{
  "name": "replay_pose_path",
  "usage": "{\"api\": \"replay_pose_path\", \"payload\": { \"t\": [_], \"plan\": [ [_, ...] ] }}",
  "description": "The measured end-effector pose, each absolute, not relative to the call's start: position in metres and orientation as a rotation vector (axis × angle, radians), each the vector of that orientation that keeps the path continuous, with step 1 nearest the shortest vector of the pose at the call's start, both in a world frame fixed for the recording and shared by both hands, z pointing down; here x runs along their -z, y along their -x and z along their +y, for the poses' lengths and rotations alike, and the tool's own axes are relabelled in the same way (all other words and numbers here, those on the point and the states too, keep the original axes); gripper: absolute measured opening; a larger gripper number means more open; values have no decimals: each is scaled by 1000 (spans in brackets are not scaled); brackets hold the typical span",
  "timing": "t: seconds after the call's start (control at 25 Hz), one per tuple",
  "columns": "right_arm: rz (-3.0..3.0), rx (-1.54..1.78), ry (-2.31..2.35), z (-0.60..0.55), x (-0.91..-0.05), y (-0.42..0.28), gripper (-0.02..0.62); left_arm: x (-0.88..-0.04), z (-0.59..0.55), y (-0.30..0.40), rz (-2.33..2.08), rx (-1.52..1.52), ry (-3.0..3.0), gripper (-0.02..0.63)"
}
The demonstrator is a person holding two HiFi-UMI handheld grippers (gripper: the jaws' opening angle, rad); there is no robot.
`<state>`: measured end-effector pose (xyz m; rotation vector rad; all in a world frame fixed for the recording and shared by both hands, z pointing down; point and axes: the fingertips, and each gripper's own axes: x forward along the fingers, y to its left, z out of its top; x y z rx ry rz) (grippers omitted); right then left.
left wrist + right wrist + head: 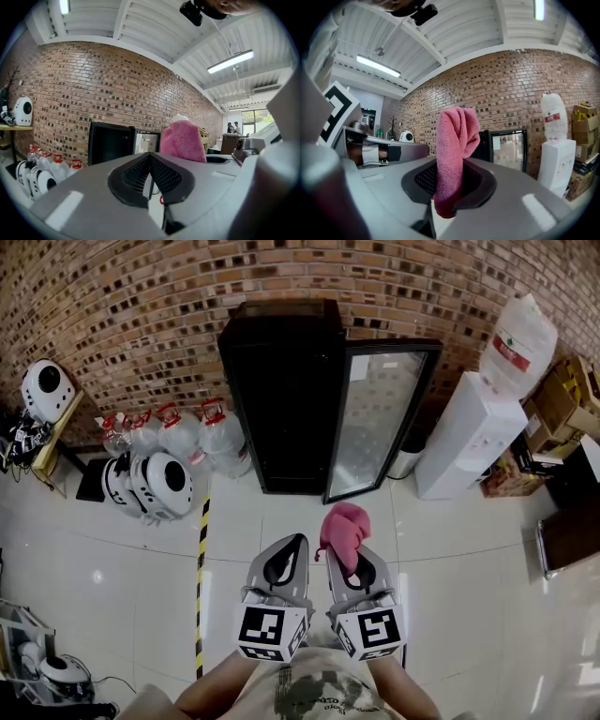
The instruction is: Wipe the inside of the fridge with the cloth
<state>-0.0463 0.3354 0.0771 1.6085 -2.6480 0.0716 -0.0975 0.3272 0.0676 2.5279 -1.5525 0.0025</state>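
A black fridge stands against the brick wall, its glass door swung open to the right. My right gripper is shut on a pink cloth, which sticks up past the jaws. My left gripper hangs beside it, shut with nothing between its jaws. Both grippers hover over the white floor well short of the fridge, which shows small and far in the right gripper view. The pink cloth also shows in the left gripper view.
Several water jugs and white helmet-like units sit left of the fridge. A white water dispenser with a bottle stands to the right, cardboard boxes beyond it. A yellow-black tape line runs along the floor.
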Motion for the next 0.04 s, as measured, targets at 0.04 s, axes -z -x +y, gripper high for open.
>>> {"api": "replay_pose_path", "payload": {
  "t": [0.04],
  "plan": [
    [-2646, -74, -1612, 336, -79, 51, 61, -71, 328, 103, -1552, -6, -2527, 9]
  ]
}}
